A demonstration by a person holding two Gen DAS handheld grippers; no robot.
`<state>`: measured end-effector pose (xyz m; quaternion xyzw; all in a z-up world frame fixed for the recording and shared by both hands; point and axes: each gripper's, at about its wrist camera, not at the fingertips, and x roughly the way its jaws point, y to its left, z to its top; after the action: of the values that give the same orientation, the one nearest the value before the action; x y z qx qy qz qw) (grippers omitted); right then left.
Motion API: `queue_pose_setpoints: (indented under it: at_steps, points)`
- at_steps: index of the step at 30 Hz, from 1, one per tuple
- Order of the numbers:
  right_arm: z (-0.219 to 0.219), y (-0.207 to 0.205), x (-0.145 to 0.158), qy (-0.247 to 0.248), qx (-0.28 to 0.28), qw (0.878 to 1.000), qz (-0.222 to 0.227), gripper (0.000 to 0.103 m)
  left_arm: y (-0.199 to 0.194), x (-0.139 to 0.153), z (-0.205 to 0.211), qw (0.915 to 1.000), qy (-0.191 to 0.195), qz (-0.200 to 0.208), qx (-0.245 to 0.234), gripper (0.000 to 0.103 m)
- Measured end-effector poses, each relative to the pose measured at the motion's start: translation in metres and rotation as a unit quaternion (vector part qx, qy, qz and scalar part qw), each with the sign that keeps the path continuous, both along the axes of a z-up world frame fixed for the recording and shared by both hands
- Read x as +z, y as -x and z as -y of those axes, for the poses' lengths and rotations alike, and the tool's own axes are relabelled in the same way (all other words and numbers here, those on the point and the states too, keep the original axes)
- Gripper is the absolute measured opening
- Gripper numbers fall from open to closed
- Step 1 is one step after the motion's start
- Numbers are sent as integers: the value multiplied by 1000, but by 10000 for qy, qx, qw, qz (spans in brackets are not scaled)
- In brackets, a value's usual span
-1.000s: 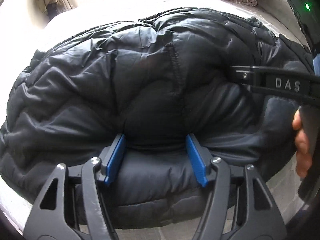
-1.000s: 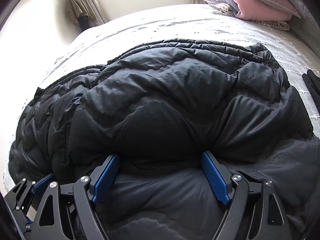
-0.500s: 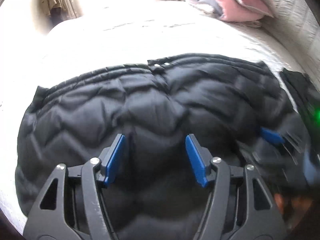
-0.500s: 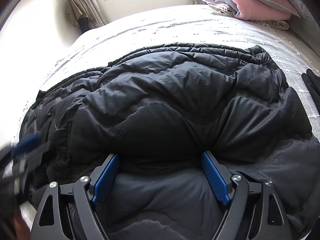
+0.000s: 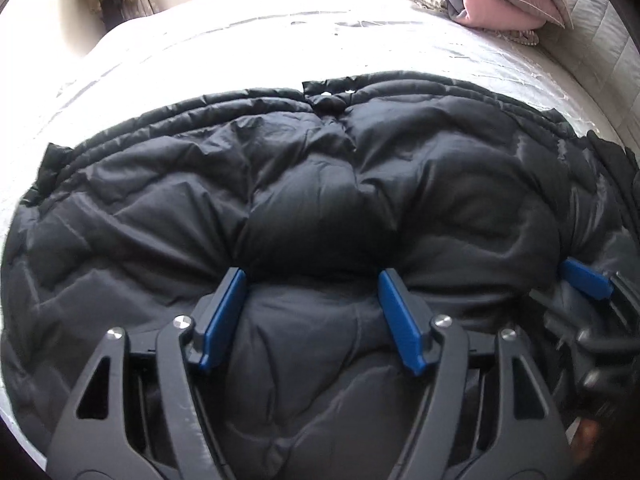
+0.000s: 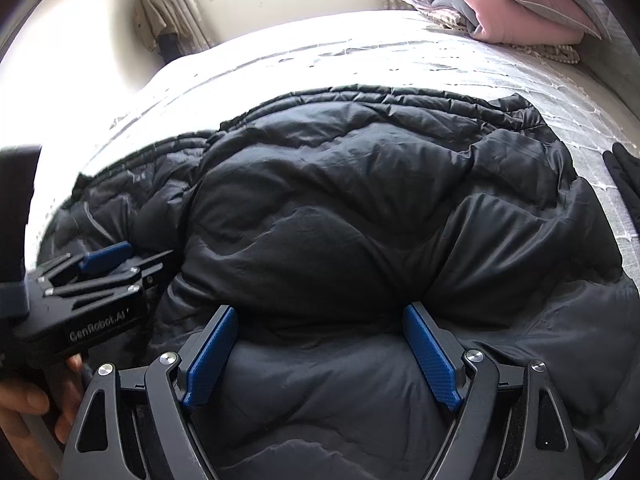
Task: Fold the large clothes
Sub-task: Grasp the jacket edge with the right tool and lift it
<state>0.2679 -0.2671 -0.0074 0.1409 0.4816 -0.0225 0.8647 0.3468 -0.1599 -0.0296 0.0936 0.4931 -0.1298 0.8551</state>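
Note:
A black puffer jacket (image 5: pixel 320 200) lies bunched and folded over on the bed, filling both views (image 6: pixel 360 220). My left gripper (image 5: pixel 312 280) pushes down into its near part. Its jaws are opening, and a padded bulge rises between the blue pads without being pinched. From the right wrist view the left gripper (image 6: pixel 120 260) rests on the jacket's left side, held by a hand (image 6: pixel 24 404). My right gripper (image 6: pixel 320 312) stands wide open and also presses into the jacket, with thick fabric swelling between its pads. One of its blue fingers (image 5: pixel 586 278) shows at the right edge.
The white quilted bedspread (image 5: pixel 240 48) stretches beyond the jacket. A folded pink and grey quilt (image 6: pixel 500 0) lies at the far right corner. A dark garment (image 6: pixel 624 176) sits at the bed's right side. Clothes (image 6: pixel 156 16) hang by the window at the back left.
My left gripper swung away across the jacket and has come down on it again, farther from the right gripper, its jaws slightly wider. The right gripper has stayed put.

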Motion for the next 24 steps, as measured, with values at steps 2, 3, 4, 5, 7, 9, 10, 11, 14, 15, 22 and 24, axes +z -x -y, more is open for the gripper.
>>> queue_pose_setpoints:
  at_steps: [2,3,4,5,7,9,10,11,14,15,22,24]
  points:
    - [8,7,6,-226,-152,9996,112,86,9,6,-3,10000,-7,47,38,70]
    - [13,11,10,-305,-241,9991,168,86,15,12,-5,9999,67,70,54,70]
    - [21,17,16,-394,-405,9981,265,86,21,16,-7,9998,150,91,55,70]
    - [28,23,20,-455,-533,9970,343,86,28,20,-9,9997,210,117,37,70]
    - [48,46,33,-713,-972,9907,633,86,44,22,-7,9996,193,211,-81,70]
    - [75,77,45,-1172,-1546,9759,1001,86,53,15,-1,9996,126,204,-177,70]
    - [84,86,50,-1274,-1782,9694,1108,86,55,9,2,9997,82,139,-206,70]
    - [95,99,56,-1348,-2093,9603,1255,86,56,3,3,9997,54,120,-196,70]
    - [125,146,62,-1516,-3250,9178,1703,86,55,-4,4,9997,-6,176,-174,70]
    - [134,166,51,-1654,-3754,8971,1642,86,55,-3,6,9997,-53,169,-189,70]
    - [167,228,-41,-3889,-5046,7615,1195,86,53,-5,13,9998,-97,111,-120,70]
    - [165,222,-45,-3862,-4954,7705,1081,86,52,-6,14,9999,-75,95,-105,71]
